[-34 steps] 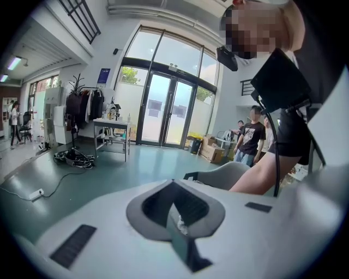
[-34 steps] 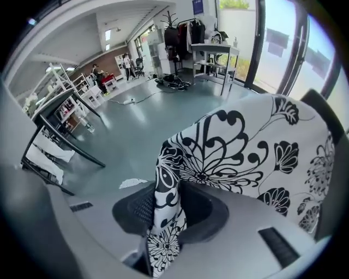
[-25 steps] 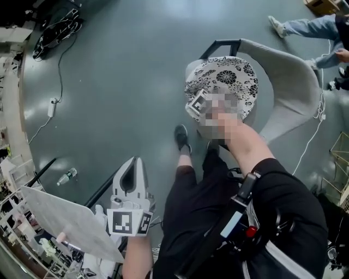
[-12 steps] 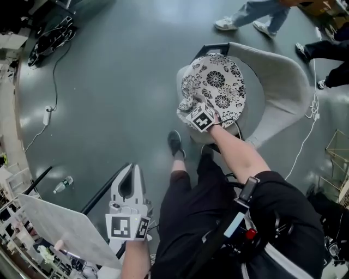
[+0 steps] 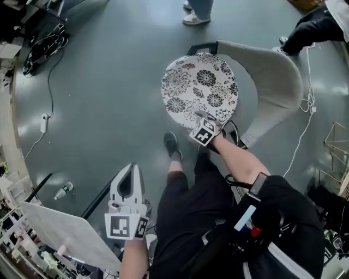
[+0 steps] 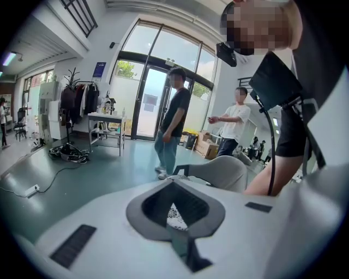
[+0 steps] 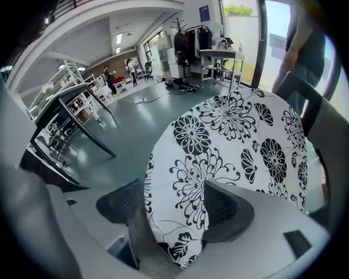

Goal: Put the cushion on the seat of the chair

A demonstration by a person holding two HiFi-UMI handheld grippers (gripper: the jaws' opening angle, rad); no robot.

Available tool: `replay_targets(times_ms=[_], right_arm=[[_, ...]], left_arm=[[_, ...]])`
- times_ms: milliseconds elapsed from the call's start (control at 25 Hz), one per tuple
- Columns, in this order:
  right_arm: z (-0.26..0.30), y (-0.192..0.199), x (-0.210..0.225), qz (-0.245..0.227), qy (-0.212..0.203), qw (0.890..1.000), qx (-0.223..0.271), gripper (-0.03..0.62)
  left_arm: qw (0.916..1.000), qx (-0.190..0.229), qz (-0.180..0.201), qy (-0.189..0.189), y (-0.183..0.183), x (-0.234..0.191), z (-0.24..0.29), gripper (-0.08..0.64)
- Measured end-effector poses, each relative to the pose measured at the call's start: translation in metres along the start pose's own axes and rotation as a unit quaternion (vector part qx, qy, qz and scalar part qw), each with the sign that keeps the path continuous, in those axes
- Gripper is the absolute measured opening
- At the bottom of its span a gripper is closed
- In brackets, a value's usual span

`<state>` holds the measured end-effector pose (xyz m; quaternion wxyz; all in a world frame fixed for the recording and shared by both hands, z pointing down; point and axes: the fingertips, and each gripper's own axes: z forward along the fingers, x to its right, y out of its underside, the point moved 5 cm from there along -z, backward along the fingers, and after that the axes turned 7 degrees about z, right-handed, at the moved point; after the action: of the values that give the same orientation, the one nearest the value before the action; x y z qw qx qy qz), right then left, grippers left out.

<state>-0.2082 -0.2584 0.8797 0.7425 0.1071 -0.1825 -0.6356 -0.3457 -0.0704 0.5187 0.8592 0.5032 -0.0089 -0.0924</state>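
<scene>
The round white cushion with black flowers (image 5: 199, 90) lies flat on the seat of the grey shell chair (image 5: 275, 82). My right gripper (image 5: 204, 116) points down at the cushion's near edge and is open. In the right gripper view the cushion (image 7: 234, 131) fills the picture, and its near rim runs between the spread jaws of that gripper (image 7: 172, 206) without being pinched. My left gripper (image 5: 131, 168) hangs low at the left, well away from the chair, shut with nothing in it. In the left gripper view its tips (image 6: 173, 181) meet, with the chair (image 6: 218, 169) beyond them.
A person's feet (image 5: 195, 13) stand just behind the chair, and another person (image 5: 316, 24) is at the top right. A white cable (image 5: 308, 103) trails right of the chair. On the left floor lie a power strip (image 5: 43, 117) and a bottle (image 5: 63, 190), near a white panel (image 5: 60, 229).
The cushion, bunched up at its near edge before, now lies spread flat on the seat. My right gripper has drawn back toward the body and opened. The left gripper has barely moved.
</scene>
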Motion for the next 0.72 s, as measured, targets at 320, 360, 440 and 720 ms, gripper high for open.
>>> replay_targets(times_ms=[320,360,440,720], right_arm=[[0.012,0.028,-0.010,-0.029,0.010,0.998,-0.046,0.218],[0.013,0.028,-0.009,-0.030,0.014,0.998,-0.048,0.213],[0.012,0.027,-0.005,-0.027,0.021,0.998,-0.049,0.166],[-0.002,0.032,-0.007,-0.030,-0.010,0.997,-0.073,0.106]], left_arm=[[1.0000,-0.007,0.003,-0.002,0.002,0.008,0.001,0.009],[1.0000,-0.008,0.003,-0.002,0.002,0.009,0.001,0.009],[1.0000,-0.008,0.003,-0.004,0.003,0.011,0.001,0.009],[1.0000,-0.001,0.005,-0.001,-0.004,0.029,0.004,0.009]])
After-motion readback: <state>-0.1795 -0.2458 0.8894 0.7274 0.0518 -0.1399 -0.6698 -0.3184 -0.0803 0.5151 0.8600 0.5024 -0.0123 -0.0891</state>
